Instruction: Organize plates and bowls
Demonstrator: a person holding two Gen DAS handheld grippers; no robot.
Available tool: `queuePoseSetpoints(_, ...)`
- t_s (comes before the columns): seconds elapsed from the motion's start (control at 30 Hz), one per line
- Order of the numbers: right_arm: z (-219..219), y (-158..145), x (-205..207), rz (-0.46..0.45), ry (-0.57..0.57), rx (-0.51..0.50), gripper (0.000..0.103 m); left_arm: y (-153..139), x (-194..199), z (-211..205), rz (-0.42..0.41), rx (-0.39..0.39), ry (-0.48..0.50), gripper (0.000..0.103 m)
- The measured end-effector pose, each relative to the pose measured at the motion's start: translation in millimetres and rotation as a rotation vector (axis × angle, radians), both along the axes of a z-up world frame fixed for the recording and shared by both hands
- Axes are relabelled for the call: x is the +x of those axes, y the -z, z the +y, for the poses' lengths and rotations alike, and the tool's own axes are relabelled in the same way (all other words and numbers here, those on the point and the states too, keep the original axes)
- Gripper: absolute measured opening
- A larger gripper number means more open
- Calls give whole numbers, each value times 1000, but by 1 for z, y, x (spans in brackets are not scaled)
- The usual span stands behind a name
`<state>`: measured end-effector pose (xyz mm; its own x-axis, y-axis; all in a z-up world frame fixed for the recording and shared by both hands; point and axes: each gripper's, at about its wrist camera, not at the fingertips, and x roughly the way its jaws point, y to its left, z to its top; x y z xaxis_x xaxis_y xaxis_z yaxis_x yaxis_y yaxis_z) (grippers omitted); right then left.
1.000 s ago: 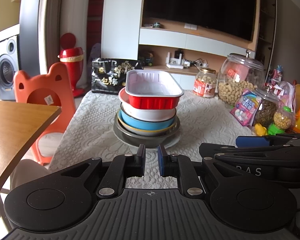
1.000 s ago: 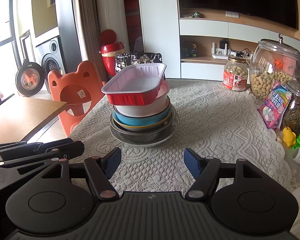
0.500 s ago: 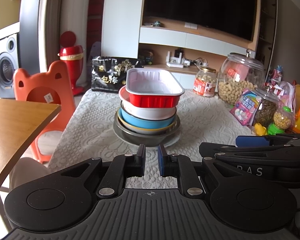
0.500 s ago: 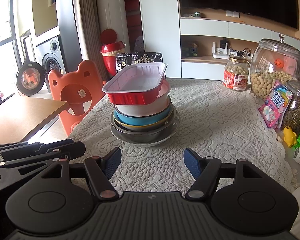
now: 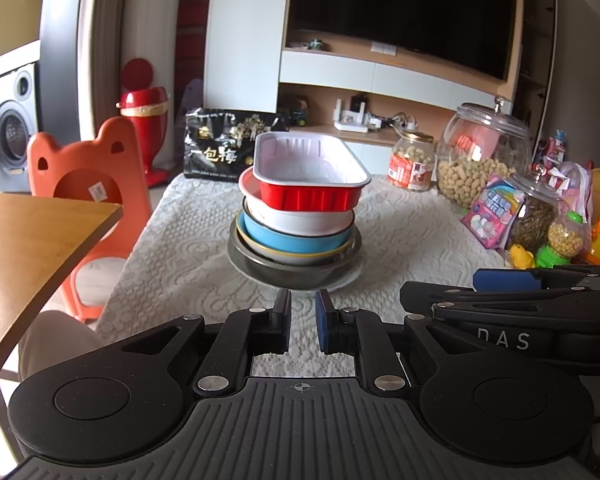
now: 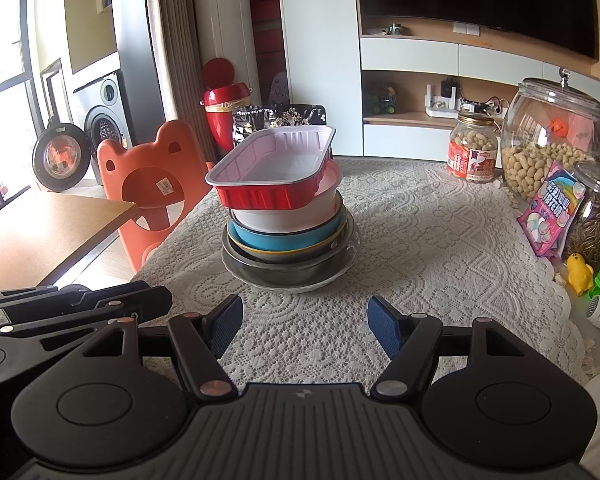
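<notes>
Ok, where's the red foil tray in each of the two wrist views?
Left wrist: red foil tray tops the stack, just above centre.
Right wrist: red foil tray tops the stack, left of centre, overhanging leftward.
Shared landmark: orange bear-eared chair, left of the stack.

Lighting: soft daylight, medium bright, entering from the window (image 6: 0, 92) at 9 o'clock in the right wrist view, blown out to white there. Shadows: faint, diffuse. Glare: highlights on the large glass jar (image 6: 552, 136) at 2 o'clock; dark television (image 5: 404, 12) at 12 o'clock reads near black. Focus: sharp centre, no motion blur. Distortion: strong fisheye bowing, dark vignetted corners in both views.
</notes>
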<state>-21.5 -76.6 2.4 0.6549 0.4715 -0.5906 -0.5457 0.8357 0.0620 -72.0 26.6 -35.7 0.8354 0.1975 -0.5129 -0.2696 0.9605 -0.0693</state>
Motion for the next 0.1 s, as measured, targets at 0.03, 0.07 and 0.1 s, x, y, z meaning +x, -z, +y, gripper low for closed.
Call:
queuePoseSetpoints(0.03, 0, 0, 0, 0, 0, 0, 70, 0, 0, 0, 1, -1, 2, 16)
queuePoseSetpoints(0.07, 0, 0, 0, 2, -1, 1, 70, 0, 0, 0, 2, -1, 5, 16)
queuePoseSetpoints(0.1, 1, 1, 0, 6, -4, 1, 70, 0, 0, -1, 2, -1, 7, 16)
